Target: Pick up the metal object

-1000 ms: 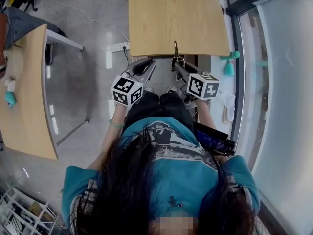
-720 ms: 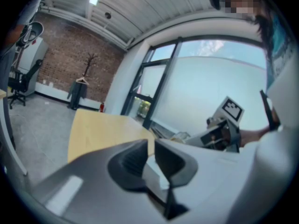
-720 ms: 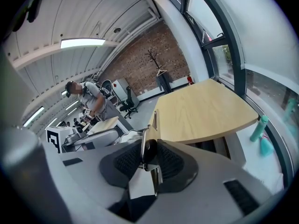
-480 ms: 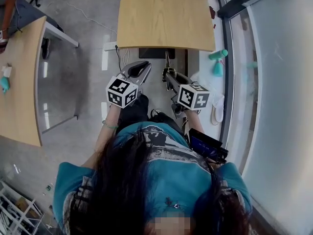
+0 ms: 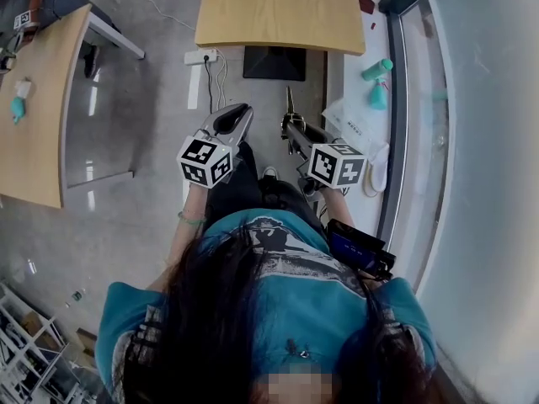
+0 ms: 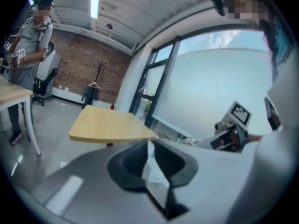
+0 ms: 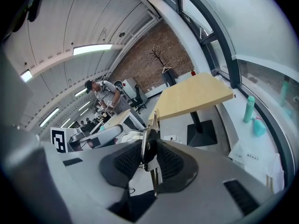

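Well, step in hand: pick-up judged done in substance, with grasp and lift both made and only holding or carrying left.
Next move: probably a steady hold or a set-down; calls for a firm clamp against pivoting or slipping of so thin a piece.
Tables: two in the head view. Near wooden table [image 5: 278,11] straight ahead, bare on top; second table [image 5: 34,99] off to the left, well apart.
Grippers: two, side by side in front of the person, short of the near table.
Right gripper [image 5: 290,130]: clamped on the metal object, pads pressing its dark middle.
Left gripper [image 5: 242,113]: jaws together, gripping nothing.
Teal things [image 5: 376,70]: two by the window, near each other; one plainly a bottle, the other too small to tell.
Metal object [image 7: 148,149]: one, slim, standing between the right gripper's pads with its tip poking out past them, up in the air over the floor, touching no table.
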`<state>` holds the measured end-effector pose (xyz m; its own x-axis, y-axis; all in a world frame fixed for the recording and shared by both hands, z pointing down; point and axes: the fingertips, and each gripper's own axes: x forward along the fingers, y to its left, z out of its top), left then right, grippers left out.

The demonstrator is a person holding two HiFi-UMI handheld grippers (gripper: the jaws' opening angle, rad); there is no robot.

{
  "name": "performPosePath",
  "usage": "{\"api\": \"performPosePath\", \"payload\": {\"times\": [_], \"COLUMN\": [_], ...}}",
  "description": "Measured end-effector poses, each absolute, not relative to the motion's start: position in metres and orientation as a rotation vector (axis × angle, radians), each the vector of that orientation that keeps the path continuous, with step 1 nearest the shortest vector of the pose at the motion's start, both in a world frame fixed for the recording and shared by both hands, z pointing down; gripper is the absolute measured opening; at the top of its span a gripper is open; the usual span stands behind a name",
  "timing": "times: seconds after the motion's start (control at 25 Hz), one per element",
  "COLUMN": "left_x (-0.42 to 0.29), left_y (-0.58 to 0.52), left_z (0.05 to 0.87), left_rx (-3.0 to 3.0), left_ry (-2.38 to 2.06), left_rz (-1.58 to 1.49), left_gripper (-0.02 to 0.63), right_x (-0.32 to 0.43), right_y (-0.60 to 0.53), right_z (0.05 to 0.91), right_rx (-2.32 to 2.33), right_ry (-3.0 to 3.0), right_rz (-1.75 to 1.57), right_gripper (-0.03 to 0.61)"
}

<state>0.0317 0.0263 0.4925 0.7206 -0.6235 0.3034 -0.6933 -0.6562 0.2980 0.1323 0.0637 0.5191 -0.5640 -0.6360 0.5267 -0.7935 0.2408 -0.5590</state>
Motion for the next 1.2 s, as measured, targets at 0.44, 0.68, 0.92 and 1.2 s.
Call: {"api": "performPosePath", "payload": {"times": [0.44,0.68,0.92,1.2], "left_x": [0.027,0.033,0.015,-0.055], "left_y": [0.103,0.114,0.131,0.170], "left_z": [0.497,0.494,0.485,0.480], "left_rx": [2.511,2.549,2.594,2.636], "left_ry": [-1.048,-1.006,-0.951,-0.890], "left_rz": [0.321,0.324,0.341,0.309], "left_gripper": [0.041,0.041,0.041,0.041], "right_x": [0.115,0.115,0.097,0.024], "right_y": [0.139,0.148,0.157,0.196], "right_z": [0.534,0.535,0.525,0.517], "right_rx": [1.249,1.288,1.349,1.428], "right_ry": [-2.339,-2.341,-2.330,-2.307], "right_rz": [1.302,1.302,1.301,1.316], "right_gripper": [0.100,0.100,0.100,0.100]}}
